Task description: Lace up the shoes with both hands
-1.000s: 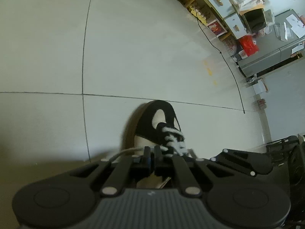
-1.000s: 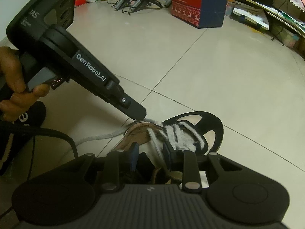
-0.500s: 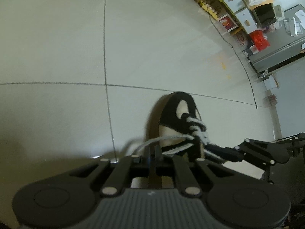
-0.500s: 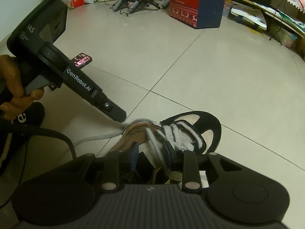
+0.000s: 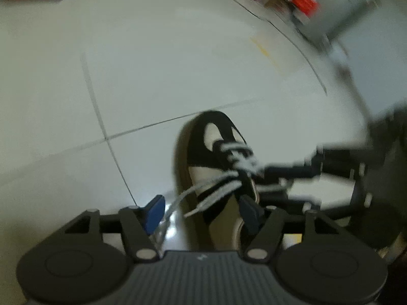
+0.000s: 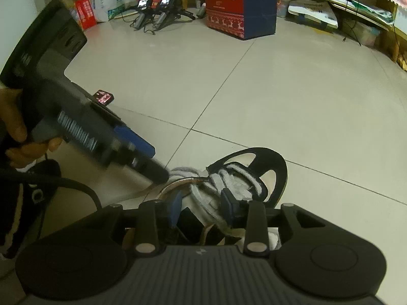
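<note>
Left wrist: left claw [image 5: 201, 212] wide open, empty; lace [image 5: 211, 190] between fingers, trailing from shoe [image 5: 218, 157] ahead. Right claw [image 6: 203, 207] part open astride tongue, holding nothing.

The left gripper [image 5: 201, 209] is held low with its blue pads spread wide apart. The right gripper [image 6: 202, 207] is parted as well, more narrowly. The left gripper's handle is clasped by a hand [image 6: 17, 132].

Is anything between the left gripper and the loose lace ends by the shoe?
Nothing visible. The left gripper is open and the loose lace ends trail off the shoe straight into the gap between its fingers; only bare floor lies around them.
</note>
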### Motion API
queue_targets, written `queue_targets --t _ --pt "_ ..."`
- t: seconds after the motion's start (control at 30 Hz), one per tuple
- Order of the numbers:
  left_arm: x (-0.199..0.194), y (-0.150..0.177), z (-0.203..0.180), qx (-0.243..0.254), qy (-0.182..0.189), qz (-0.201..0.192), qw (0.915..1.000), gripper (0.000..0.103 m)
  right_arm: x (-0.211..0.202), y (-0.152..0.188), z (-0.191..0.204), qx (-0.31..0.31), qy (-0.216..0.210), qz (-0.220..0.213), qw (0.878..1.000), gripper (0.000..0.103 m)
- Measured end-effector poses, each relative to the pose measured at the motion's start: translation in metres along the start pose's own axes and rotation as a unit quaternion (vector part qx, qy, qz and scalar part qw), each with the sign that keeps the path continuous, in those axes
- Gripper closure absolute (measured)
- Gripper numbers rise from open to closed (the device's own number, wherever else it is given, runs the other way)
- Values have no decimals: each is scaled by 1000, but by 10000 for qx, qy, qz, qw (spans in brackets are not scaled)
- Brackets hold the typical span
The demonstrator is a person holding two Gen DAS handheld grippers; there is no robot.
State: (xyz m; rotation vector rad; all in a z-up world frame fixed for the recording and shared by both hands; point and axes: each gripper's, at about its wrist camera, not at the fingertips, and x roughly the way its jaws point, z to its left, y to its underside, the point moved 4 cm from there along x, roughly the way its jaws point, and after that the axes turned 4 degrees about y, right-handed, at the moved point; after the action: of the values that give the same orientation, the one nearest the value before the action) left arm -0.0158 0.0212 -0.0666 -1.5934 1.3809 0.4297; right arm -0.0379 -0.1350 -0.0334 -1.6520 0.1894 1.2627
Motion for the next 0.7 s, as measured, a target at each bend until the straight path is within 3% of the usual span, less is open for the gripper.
queue_targets --t 0.13,0.2,0.3,0.5,0.7 --pt "2 -1 -13 765 -195 -16 9969 39 -3 1 -1 52 31 44 10000 66" --pt "5 -2 -17 1020 -211 70 9945 49 -4 2 -2 77 47 66 9999 65" --pt "9 -5 -21 1336 -358 163 9903 53 -6 2 -3 116 70 99 9999 65" --pt "14 -6 -26 1535 -311 334 9871 68 -10 5 -5 263 77 174 9995 65" --pt "21 -8 -31 1677 -389 397 9843 72 -12 10 -7 647 -10 375 9972 65"
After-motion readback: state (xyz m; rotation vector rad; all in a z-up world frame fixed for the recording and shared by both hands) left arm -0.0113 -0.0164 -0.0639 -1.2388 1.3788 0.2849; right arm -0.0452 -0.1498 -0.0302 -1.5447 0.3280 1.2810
